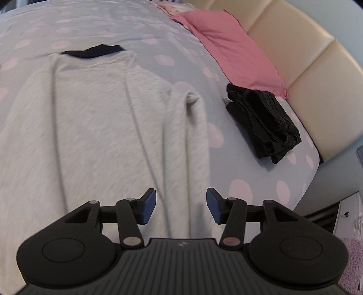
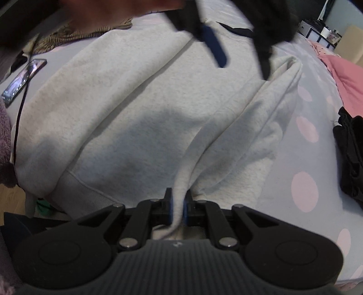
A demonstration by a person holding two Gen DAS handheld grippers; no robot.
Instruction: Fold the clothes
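Observation:
A light grey sweatshirt (image 1: 90, 113) with a dark collar (image 1: 95, 51) lies spread on the dotted bed sheet (image 1: 181, 45). One sleeve is folded inward along its right side (image 2: 261, 109). My left gripper (image 1: 181, 204) hovers over the sweatshirt's right part, open, with nothing between its blue pads. In the right wrist view the left gripper (image 2: 244, 70) hangs above the sweatshirt (image 2: 124, 102) near the collar. My right gripper (image 2: 178, 204) is shut on a raised fold of the sweatshirt near its lower hem.
A folded black garment (image 1: 263, 122) lies on the sheet to the right, below a pink pillow (image 1: 231, 50) and the cream headboard (image 1: 306, 56). A phone (image 2: 22, 79) with a cable and a striped cloth (image 2: 79, 34) lie at the left. A hand (image 2: 113, 9) shows at the top.

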